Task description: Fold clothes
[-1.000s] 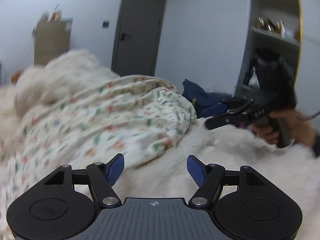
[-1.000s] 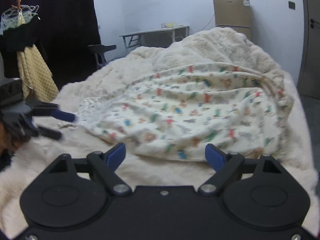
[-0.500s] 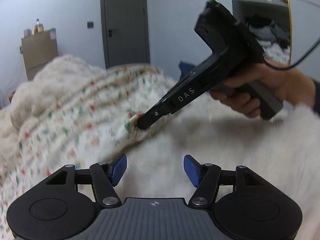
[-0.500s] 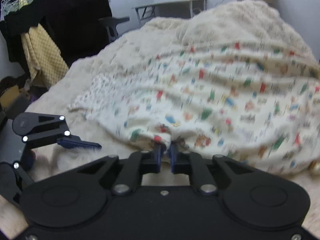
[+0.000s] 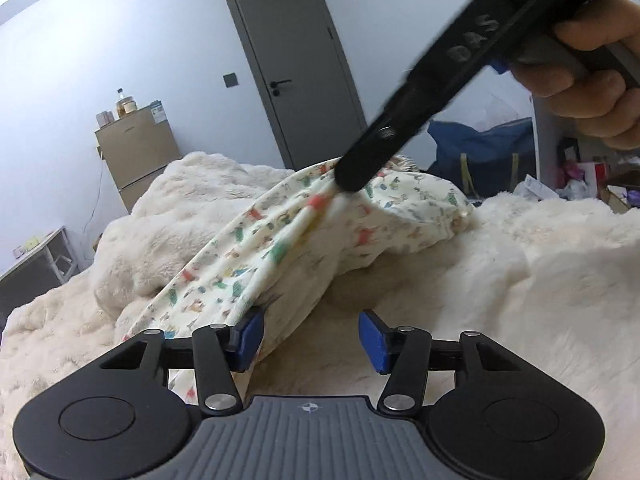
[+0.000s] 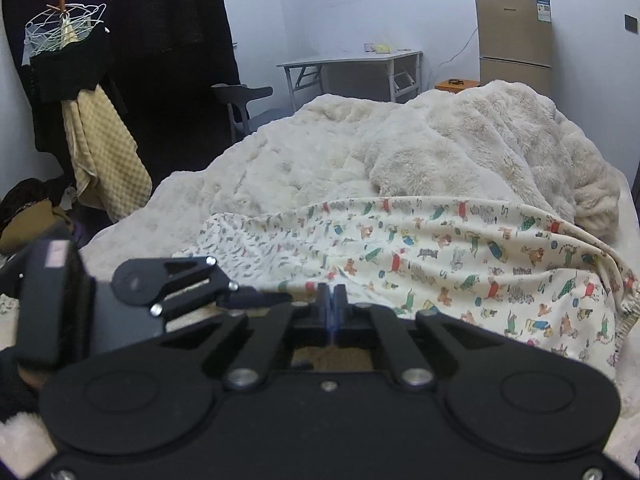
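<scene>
Only the left wrist view shows the right claw (image 5: 352,178) pinching a raised peak of the printed garment (image 5: 280,248) at frame centre. The cream cloth, dotted with small coloured animals, drapes over the fluffy bed (image 5: 540,280). The left claw (image 5: 312,340) is spread, its left pad touching the fabric.

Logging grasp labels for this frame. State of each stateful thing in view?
right gripper: shut on the printed garment, lifting its edge
left gripper: open, one finger touching the hanging cloth
printed garment: unfolded, one edge raised, rest lying on the fluffy blanket
fluffy blanket: rumpled, spread on the bed
door: closed
</scene>
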The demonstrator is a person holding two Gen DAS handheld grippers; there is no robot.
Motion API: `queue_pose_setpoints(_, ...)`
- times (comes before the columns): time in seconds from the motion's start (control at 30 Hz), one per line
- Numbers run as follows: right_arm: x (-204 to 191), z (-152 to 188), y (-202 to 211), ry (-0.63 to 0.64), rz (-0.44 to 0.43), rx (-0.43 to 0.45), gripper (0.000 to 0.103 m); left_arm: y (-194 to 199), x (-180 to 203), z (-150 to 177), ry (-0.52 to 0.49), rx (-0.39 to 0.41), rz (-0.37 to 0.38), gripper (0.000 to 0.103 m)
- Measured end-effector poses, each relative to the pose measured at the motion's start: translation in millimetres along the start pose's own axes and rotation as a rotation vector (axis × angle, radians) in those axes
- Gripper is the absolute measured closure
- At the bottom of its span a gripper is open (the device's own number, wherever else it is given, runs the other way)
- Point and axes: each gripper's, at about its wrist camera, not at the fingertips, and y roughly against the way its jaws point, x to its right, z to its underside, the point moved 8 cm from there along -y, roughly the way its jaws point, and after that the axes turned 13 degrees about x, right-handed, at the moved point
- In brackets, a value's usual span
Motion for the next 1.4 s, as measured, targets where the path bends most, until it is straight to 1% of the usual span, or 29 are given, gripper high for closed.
queue_pose_setpoints(0.13, -3, 3, 0, 0.009, -0.005, -0.008, 0.103, -11, -5, 10, -0.036, -0.022, -0.016, 0.054)
queue_pose_setpoints(0.17, -7, 4, 4, 0.028, -0.024, -0.009, 0.102, -11, -6, 13, -0.049, -0.027, -0.017, 0.054)
queue_pose_setpoints(0.23, -12, 4, 10, 0.054, -0.054, -0.013, 0.096, -8, -9, 18, -0.069, -0.032, -0.018, 0.054)
queue_pose_setpoints(0.27, -14, 5, 11, 0.076, -0.046, -0.015, 0.089, -6, -11, 20, -0.07, -0.032, -0.019, 0.054)
queue_pose_setpoints(0.33, -18, 6, 10, 0.114, -0.035, -0.025, 0.083, 1, -14, 25, -0.076, -0.026, -0.024, 0.054)
queue_pose_setpoints(0.4, -30, 14, -2, 0.178, -0.04, -0.071, 0.064, 7, -18, 27, -0.103, -0.007, -0.023, 0.054)
queue_pose_setpoints(0.5, -48, 26, -27, 0.257, -0.052, -0.121, 0.051, 15, -15, 28, -0.181, 0.03, -0.015, 0.054)
queue_pose_setpoints(0.53, -52, 29, -38, 0.27, -0.043, -0.136, 0.05, 16, -13, 28, -0.194, 0.035, -0.014, 0.054)
queue_pose_setpoints(0.57, -56, 32, -49, 0.282, -0.034, -0.151, 0.05, 17, -11, 30, -0.205, 0.041, -0.013, 0.054)
queue_pose_setpoints(0.63, -59, 38, -65, 0.293, -0.021, -0.179, 0.058, 19, -9, 32, -0.227, 0.053, -0.011, 0.054)
queue_pose_setpoints(0.67, -58, 41, -77, 0.298, -0.002, -0.206, 0.087, 20, -7, 33, -0.228, 0.058, -0.008, 0.054)
queue_pose_setpoints(0.7, -56, 40, -79, 0.292, 0.003, -0.211, 0.101, 19, -6, 33, -0.219, 0.059, 0.001, 0.054)
queue_pose_setpoints(0.73, -55, 39, -82, 0.284, 0.007, -0.215, 0.103, 17, -3, 32, -0.226, 0.063, 0.017, 0.054)
queue_pose_setpoints(0.8, -48, 21, -71, 0.212, -0.011, -0.156, 0.103, 14, 9, 29, -0.268, 0.079, 0.066, 0.054)
queue_pose_setpoints(0.87, -45, 10, -59, 0.192, -0.016, -0.128, 0.103, 11, 22, 25, -0.317, 0.093, 0.117, 0.054)
queue_pose_setpoints(0.93, -44, 4, -54, 0.204, -0.012, -0.118, 0.103, 3, 36, 20, -0.365, 0.09, 0.156, 0.054)
queue_pose_setpoints(1.0, -46, -1, -50, 0.213, -0.012, -0.11, 0.103, -12, 45, 14, -0.373, 0.07, 0.171, 0.052)
queue_pose_setpoints(1.03, -47, -4, -49, 0.217, -0.013, -0.108, 0.103, -20, 46, 12, -0.348, 0.048, 0.187, 0.052)
queue_pose_setpoints(1.07, -51, -6, -47, 0.225, -0.022, -0.104, 0.103, -30, 45, 10, -0.295, 0.019, 0.206, 0.052)
queue_pose_setpoints(1.1, -54, -7, -46, 0.229, -0.027, -0.099, 0.103, -39, 43, 10, -0.204, -0.019, 0.23, 0.052)
queue_pose_setpoints(1.13, -55, -9, -45, 0.233, -0.031, -0.093, 0.103, -47, 40, 10, -0.081, -0.048, 0.274, 0.058)
queue_pose_setpoints(1.17, -56, -10, -44, 0.239, -0.03, -0.09, 0.103, -53, 36, 8, 0.056, -0.061, 0.322, 0.083)
queue_pose_setpoints(1.2, -57, -12, -43, 0.244, -0.029, -0.088, 0.103, -51, 32, 4, 0.137, -0.057, 0.336, 0.1)
queue_pose_setpoints(1.23, -55, -14, -38, 0.234, -0.028, -0.078, 0.103, -45, 26, 0, 0.195, -0.041, 0.337, 0.103)
queue_pose_setpoints(1.27, -52, -17, -34, 0.222, -0.027, -0.066, 0.102, -38, 19, -5, 0.253, -0.026, 0.337, 0.103)
queue_pose_setpoints(1.3, -41, -22, -21, 0.168, -0.027, -0.031, 0.091, -31, 13, -9, 0.311, -0.01, 0.337, 0.103)
queue_pose_setpoints(1.33, -29, -26, -8, 0.114, -0.028, 0.005, 0.085, -25, 6, -14, 0.369, 0.005, 0.337, 0.103)
queue_pose_setpoints(1.37, -17, -30, 4, 0.059, -0.027, 0.041, 0.069, -19, 0, -15, 0.42, 0.014, 0.34, 0.103)
queue_pose_setpoints(1.4, -1, -30, 16, 0.0, -0.012, 0.086, 0.049, -16, -2, -12, 0.447, 0.01, 0.346, 0.103)
